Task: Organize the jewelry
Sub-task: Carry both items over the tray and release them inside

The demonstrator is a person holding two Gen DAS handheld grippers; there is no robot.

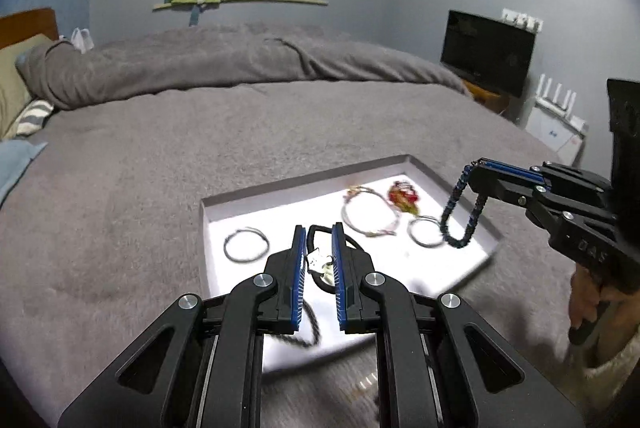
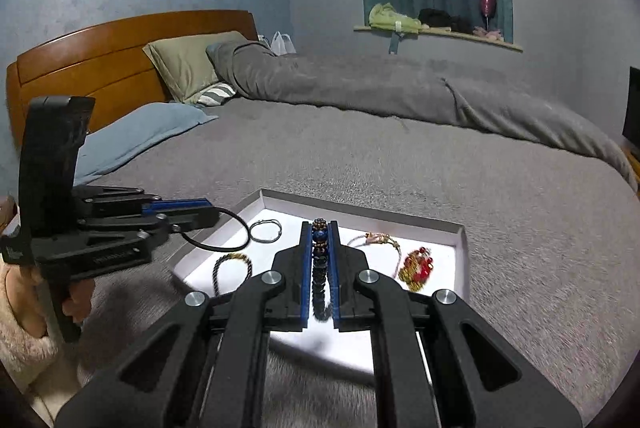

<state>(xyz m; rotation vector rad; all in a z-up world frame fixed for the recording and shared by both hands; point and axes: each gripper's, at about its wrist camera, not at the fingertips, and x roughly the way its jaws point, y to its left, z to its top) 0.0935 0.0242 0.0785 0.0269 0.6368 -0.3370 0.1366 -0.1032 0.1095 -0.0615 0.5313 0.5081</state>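
Two handheld grippers hovered over a shallow white rectangular tray [image 1: 452, 184] that lay on the grey blanket-covered bed [image 1: 160, 164]. The left gripper [image 1: 319, 256] had its blue-padded fingers [image 1: 299, 260] parted but closed in on a black cord necklace [image 1: 320, 228]; a small pale tag or pendant [image 1: 318, 260] sat in the gap between them, and whether the pads actually pinched it could not be told. From the right wrist view that same cord looped out from the left gripper's tip [image 2: 200, 214] and down over the tray's near edge.

The right gripper [image 2: 321, 252] was clamped on a dark blue beaded bracelet [image 2: 320, 268], its beads lined up between the fingers. In the left wrist view the bracelet [image 1: 460, 220] hung as a loop from the tip, its lowest part over the tray's right side.

Inside the tray lay a thin grey ring-shaped bangle [image 1: 246, 244] at the left, a pale cord bracelet with a small charm [image 1: 370, 214] near the middle, a red and gold beaded ornament [image 1: 403, 196] beyond it, and a small silver ring bangle [image 1: 425, 232] just beside the hanging loop. A dark bracelet with gold beads [image 2: 232, 266] lay at the near left corner in the right wrist view.

Embossed letters on both gripper bodies were too blurred to read.
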